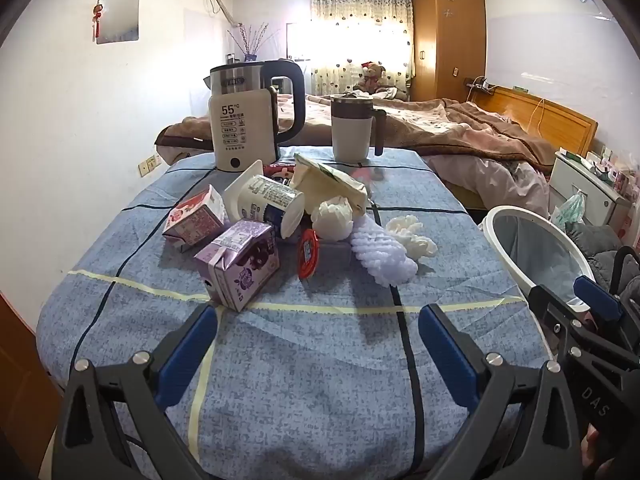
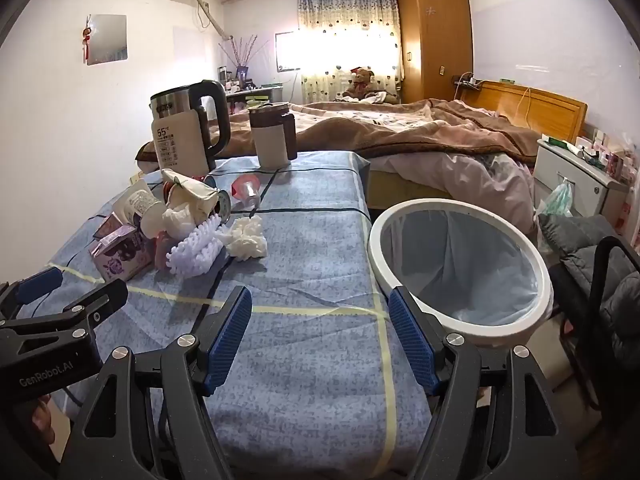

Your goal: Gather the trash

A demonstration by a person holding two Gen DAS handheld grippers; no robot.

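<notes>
Left tongs point(image 1: 318, 344) and right tongs point(image 2: 320, 334) both gape wide and empty above the table point(image 1: 304, 380), trash pile ahead led by purple carton point(image 1: 240, 268), lined bin point(image 2: 460, 268) beside the table's edge.

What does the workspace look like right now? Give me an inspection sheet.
Surface: blue patterned tablecloth, wrinkled.
Job's things: purple drink carton, pink carton, white yogurt cup on its side, crumpled white tissue; white-rimmed lined bin beside the table.
Clutter: white electric kettle, lidded white mug.
Grippers: left tongs and right tongs open, holding nothing.
Cables: nothing seen on the table.
Surroundings: unmade bed, wooden wardrobe.
</notes>
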